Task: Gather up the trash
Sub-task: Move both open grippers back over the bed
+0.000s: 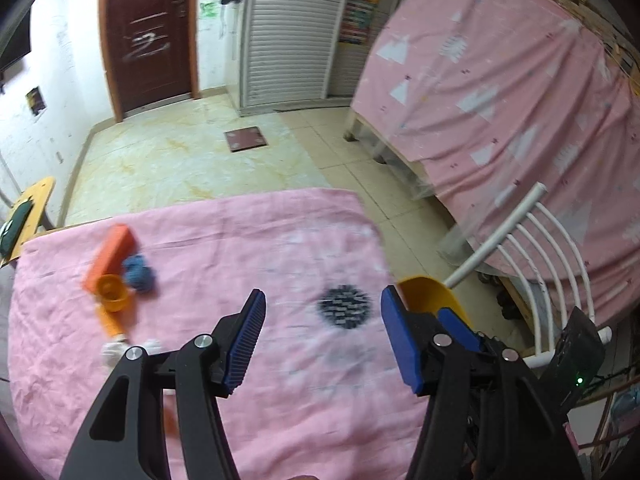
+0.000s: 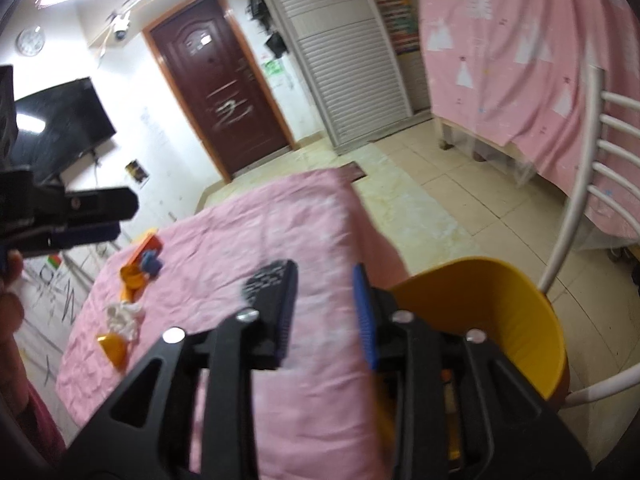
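Hovering over pink cloth (image 1: 248,420), both grippers' jaws apart and empty, orange box (image 1: 112,254), yellow bin (image 2: 500,312) beside table edge

trash cluster far-left on pink-covered surface (image 1: 280,380) | orange box (image 1: 110,254) lying flat, touching blue wad (image 1: 139,273) | orange cup (image 1: 114,292) just beside | white crumpled paper (image 2: 122,318) nearer | yellow bin (image 2: 516,320) upright, off surface's right edge
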